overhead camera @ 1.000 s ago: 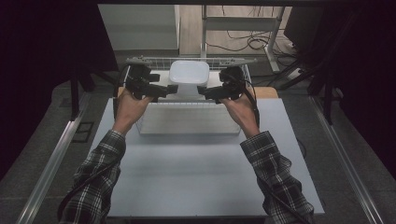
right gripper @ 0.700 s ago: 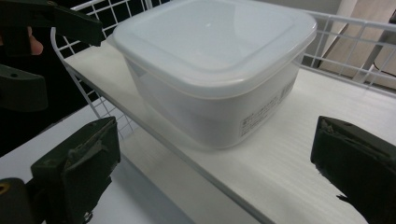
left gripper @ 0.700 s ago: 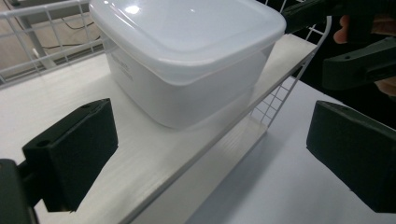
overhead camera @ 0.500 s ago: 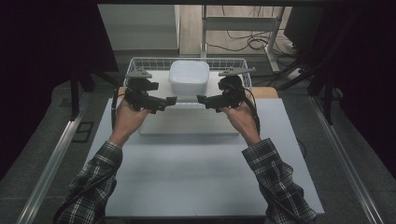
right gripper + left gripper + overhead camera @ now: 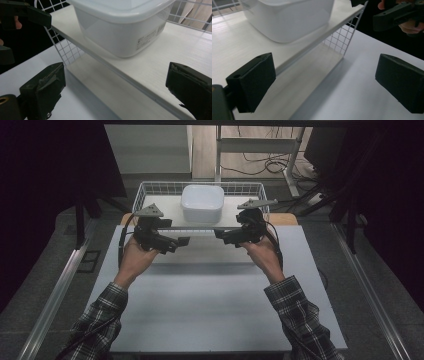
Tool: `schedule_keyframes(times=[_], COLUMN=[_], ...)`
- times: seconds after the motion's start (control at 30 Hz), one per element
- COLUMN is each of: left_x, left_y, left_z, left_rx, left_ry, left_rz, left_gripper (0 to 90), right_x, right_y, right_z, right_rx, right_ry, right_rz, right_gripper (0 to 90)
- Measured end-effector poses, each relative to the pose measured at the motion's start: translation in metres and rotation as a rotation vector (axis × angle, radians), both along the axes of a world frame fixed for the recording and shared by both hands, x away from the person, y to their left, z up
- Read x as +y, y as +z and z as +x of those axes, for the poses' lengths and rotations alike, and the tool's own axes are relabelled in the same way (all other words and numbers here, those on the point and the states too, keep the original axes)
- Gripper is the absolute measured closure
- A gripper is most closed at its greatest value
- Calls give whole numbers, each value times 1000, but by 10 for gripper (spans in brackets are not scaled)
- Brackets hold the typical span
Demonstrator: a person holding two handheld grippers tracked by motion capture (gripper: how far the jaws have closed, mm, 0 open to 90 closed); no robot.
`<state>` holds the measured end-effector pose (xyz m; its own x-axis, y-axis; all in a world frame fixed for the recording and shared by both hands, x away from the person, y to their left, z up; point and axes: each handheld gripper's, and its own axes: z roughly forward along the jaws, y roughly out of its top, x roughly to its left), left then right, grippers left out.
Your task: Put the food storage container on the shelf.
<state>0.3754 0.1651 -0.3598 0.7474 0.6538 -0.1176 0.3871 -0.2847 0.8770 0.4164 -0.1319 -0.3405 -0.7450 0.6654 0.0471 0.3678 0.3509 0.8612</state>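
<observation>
**A:** Where do the two tools sit?

**B:** In the high view the left tool [image 5: 182, 241] and the right tool [image 5: 218, 234] face each other above the bench [image 5: 215, 320], tips pointing inward with a gap between them. Each is held in a hand; plaid sleeves [image 5: 100, 320] come up from the near edge.

**A:** What lies ahead of them?

**B:** A white wire basket [image 5: 145, 190] with a flat white shelf board [image 5: 170, 210] in it, just beyond both tools. On that board stands a white lidded container [image 5: 202, 202], farther off than the tool tips and roughly midway between them.

**A:** Are the jaws together or apart?

**B:** Apart on both. In the left gripper view the left tool [image 5: 325, 85] has its two black pads spread wide, with nothing between them but the board's front edge [image 5: 294, 60] and bare bench [image 5: 362, 100]. The container [image 5: 287, 17] sits up and ahead of its left pad. The other tool [image 5: 397, 15] shows at the upper right, held in fingers.

**A:** And the right one?

**B:** In the right gripper view the right tool [image 5: 115, 92] is equally wide, gripping nothing. The board's edge [image 5: 130, 77] runs across between its pads, and the container [image 5: 120, 27] stands ahead of the gap, resting on the board, a small printed label [image 5: 147, 37] on its side. The basket's mesh wall [image 5: 65, 47] is ahead of its left pad.
</observation>
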Motion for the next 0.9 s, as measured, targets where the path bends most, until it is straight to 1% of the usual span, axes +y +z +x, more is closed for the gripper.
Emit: schedule_keyframes(times=[0.07, 0.1, 0.2, 0.3, 0.43, 0.5, 0.6, 0.7, 0.73, 0.8, 0.83, 0.87, 0.9], left_x=[-1, -2, -3, -5, -7, -8, -11, -12, -12, -11, -11, -10, -9], left_y=[-1, -4, -7, -14, -20, -21, -27, -34, -34, -42, -42, -45, -51], left_z=[-2, -5, -8, -14, -19, -20, -25, -28, -28, -31, -31, -32, -35], left_rx=[0, 1, 2, 12, 15, 16, 22, 25, 25, 37, 37, 41, 53], left_ry=[-6, -17, -20, -34, -39, -40, -47, -49, -49, -50, -50, -50, -49], left_rz=[4, 6, 7, -7, 1, 0, 4, 14, 14, 1, 1, -5, -21], left_gripper=[26, 26, 25, 26, 28, 31, 34, 34, 34, 34, 34, 34, 34], right_x=[-1, -2, -3, -4, -5, -5, -5, -6, -6, -8, -8, -10, -11], right_y=[-1, -3, -6, -10, -15, -17, -21, -27, -27, -34, -34, -39, -42], right_z=[-2, -5, -10, -15, -22, -27, -32, -36, -36, -40, -40, -43, -45], right_rx=[-1, -7, -13, -12, -6, -3, -1, 2, 2, 10, 10, 19, 20], right_ry=[4, 14, 23, 31, 52, 60, 67, 72, 72, 78, 78, 82, 83], right_rz=[-4, -10, -24, -17, -2, -1, 6, 1, 1, 0, 0, 8, 11], right_gripper=[28, 28, 27, 25, 24, 24, 23, 24, 24, 23, 23, 23, 22])
